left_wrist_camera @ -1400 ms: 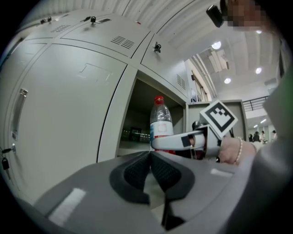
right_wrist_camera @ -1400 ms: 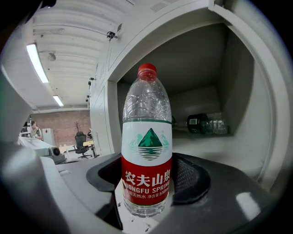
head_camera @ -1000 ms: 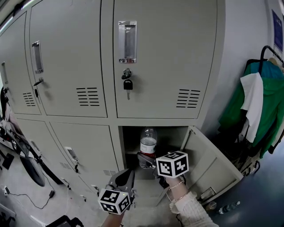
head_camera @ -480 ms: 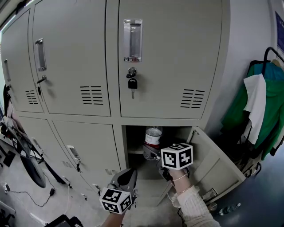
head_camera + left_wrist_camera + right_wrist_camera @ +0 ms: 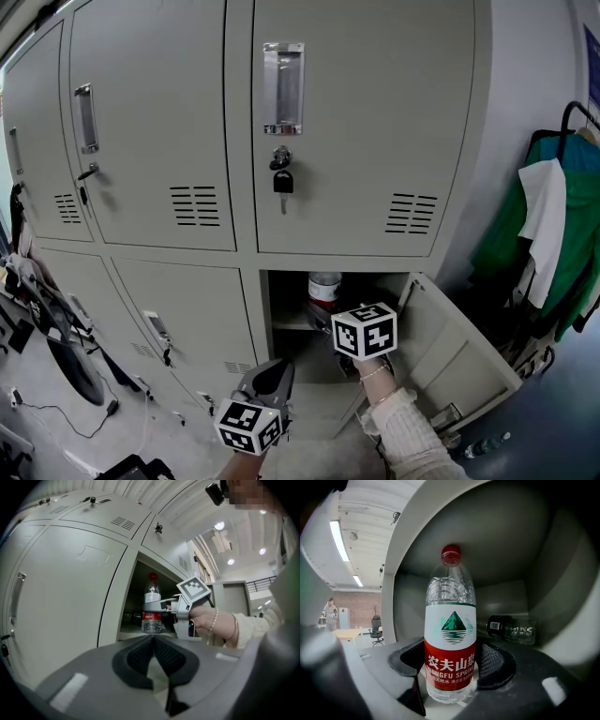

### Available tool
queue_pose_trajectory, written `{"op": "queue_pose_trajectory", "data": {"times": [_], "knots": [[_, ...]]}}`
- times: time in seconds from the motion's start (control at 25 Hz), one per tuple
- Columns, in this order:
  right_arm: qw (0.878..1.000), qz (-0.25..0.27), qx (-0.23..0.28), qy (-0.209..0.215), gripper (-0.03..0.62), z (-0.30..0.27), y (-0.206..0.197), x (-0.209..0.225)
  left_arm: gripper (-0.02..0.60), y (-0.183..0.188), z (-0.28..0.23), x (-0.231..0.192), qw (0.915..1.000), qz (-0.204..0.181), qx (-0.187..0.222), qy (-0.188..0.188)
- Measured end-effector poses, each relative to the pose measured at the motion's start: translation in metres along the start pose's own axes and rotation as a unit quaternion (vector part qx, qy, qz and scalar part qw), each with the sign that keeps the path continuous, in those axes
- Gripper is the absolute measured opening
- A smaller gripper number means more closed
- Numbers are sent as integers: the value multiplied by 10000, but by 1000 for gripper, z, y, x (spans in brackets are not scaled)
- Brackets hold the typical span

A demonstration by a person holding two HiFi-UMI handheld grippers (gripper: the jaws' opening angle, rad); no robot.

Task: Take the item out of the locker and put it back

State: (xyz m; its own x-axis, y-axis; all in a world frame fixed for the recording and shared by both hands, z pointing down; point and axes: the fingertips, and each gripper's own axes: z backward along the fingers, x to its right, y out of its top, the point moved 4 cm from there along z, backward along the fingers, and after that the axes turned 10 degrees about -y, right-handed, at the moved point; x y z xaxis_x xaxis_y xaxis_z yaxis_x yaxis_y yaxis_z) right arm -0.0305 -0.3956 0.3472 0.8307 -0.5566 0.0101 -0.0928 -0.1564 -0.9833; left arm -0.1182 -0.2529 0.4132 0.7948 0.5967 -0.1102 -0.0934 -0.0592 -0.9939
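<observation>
A clear water bottle point(image 5: 451, 634) with a red cap and a red and white label stands upright between the jaws of my right gripper point(image 5: 451, 663), which is shut on its lower half. In the head view the bottle point(image 5: 324, 289) is inside the open lower locker compartment point(image 5: 284, 305), its top hidden behind the opening's upper edge. My right gripper point(image 5: 325, 309) reaches in from the front. My left gripper point(image 5: 279, 371) hangs lower and to the left, outside the locker, shut and empty. From the left gripper view the bottle point(image 5: 151, 607) shows held at the opening.
The locker door point(image 5: 455, 342) swings open to the right. A second bottle point(image 5: 512, 629) lies on its side at the back of the compartment. A key and padlock point(image 5: 282, 179) hang on the locker above. Green and white clothes point(image 5: 553, 234) hang at the right; cables point(image 5: 56, 328) at the left.
My right gripper has carried the bottle up and deeper into the compartment, so its top is now hidden behind the opening's edge. The left gripper has stayed low.
</observation>
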Motion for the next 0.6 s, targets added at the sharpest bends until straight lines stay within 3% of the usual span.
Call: {"op": "queue_pose_trajectory", "data": {"times": [0.6], "knots": [[9986, 42, 288, -441, 310, -36, 1, 20, 6, -12, -15, -2, 9997, 195, -143, -103]]}}
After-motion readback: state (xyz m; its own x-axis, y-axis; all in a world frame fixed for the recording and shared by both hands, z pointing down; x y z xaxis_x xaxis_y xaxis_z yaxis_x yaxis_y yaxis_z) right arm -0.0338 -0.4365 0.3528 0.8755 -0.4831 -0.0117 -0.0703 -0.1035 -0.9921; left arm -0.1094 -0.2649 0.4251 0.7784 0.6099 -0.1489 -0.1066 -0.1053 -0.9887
